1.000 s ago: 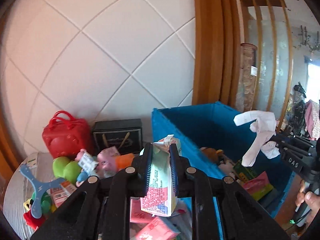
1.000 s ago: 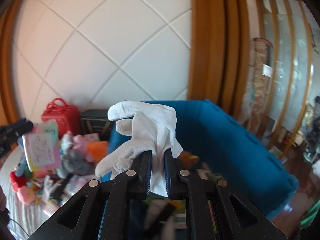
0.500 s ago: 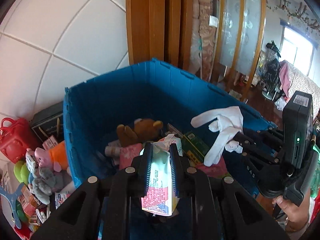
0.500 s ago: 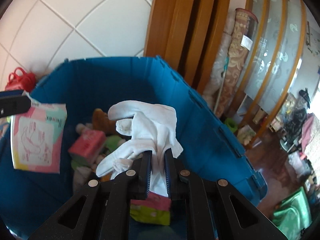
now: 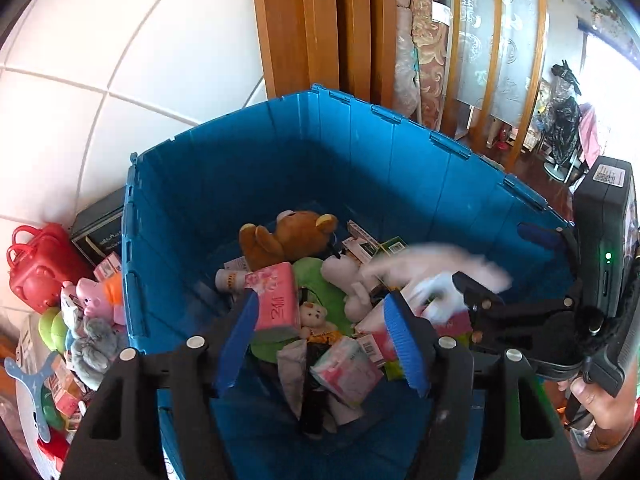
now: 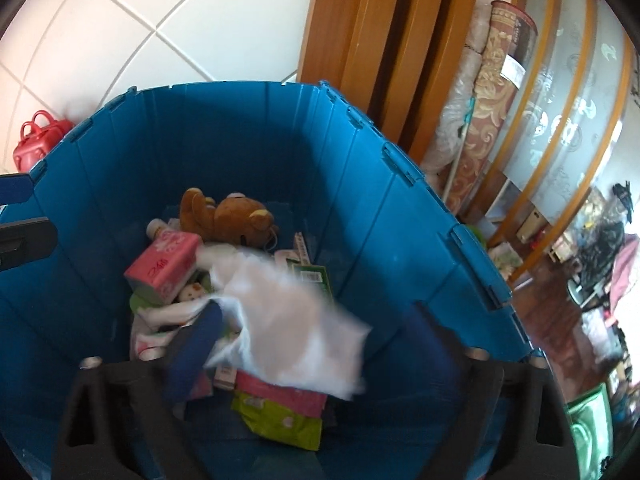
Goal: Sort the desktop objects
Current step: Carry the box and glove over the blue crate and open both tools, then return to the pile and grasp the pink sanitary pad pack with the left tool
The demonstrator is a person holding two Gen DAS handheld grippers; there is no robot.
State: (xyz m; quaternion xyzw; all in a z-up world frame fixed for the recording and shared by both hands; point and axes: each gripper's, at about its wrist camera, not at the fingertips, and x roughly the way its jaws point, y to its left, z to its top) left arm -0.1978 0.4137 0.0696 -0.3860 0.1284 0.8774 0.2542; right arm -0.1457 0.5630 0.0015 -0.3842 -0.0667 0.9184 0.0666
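Blurred white glove (image 6: 288,320) and tissue pack (image 5: 346,370) inside blue bin (image 5: 400,168)

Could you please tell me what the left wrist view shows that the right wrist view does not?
Only the left wrist view shows the toy pile outside the blue bin, the black box and a person's hand on the right gripper. Only the right wrist view shows the green packet below the blurred white glove. Both show the bin, brown teddy bear, pink tissue pack and red bag.
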